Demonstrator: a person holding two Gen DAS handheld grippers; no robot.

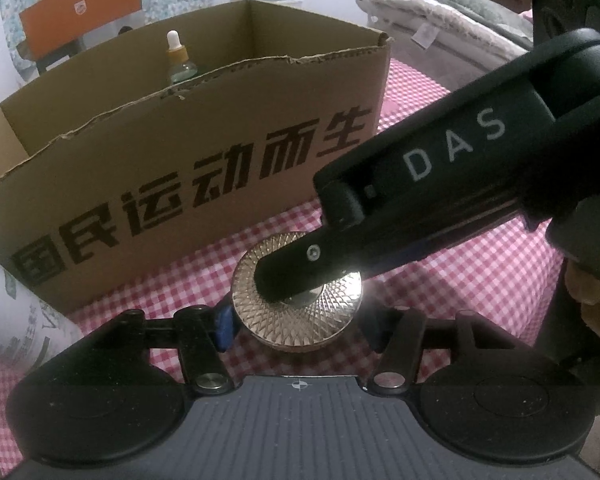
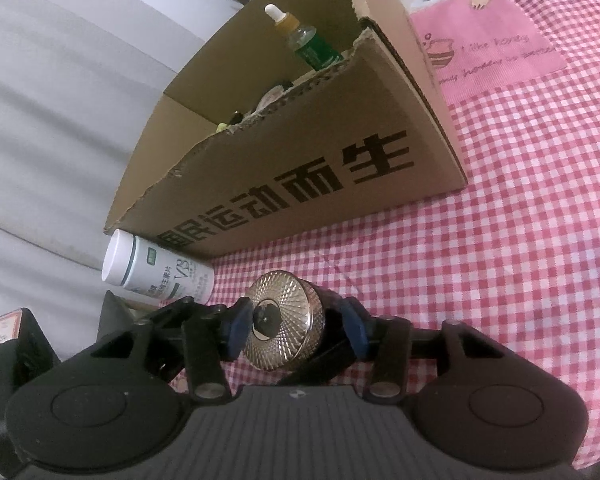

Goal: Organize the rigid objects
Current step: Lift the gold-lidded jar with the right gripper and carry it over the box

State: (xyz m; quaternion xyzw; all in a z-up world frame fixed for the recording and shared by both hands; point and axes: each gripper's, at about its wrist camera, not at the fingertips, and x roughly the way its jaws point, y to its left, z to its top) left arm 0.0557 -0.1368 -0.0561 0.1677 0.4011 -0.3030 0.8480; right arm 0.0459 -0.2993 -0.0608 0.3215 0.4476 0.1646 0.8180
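Note:
A round gold compact (image 1: pixel 296 312) with a faceted lid lies on the pink checked cloth in front of the cardboard box (image 1: pixel 188 168). In the left wrist view my left gripper (image 1: pixel 300 320) stands around it, a blue pad (image 1: pixel 223 324) at its left edge; the right pad is hidden. My right gripper comes in from the right, and one black finger (image 1: pixel 300 276) lies over the lid. In the right wrist view my right gripper (image 2: pixel 296 330) is shut on the compact (image 2: pixel 286 326), blue pads on both sides. A dropper bottle (image 2: pixel 308 42) stands inside the box (image 2: pixel 300 184).
A white pill bottle (image 2: pixel 160 270) lies on its side left of the compact, next to the box's left corner; it also shows in the left wrist view (image 1: pixel 16 312). A pink patch with a bear print (image 2: pixel 480 28) lies right of the box. Folded bedding (image 1: pixel 440 28) is behind.

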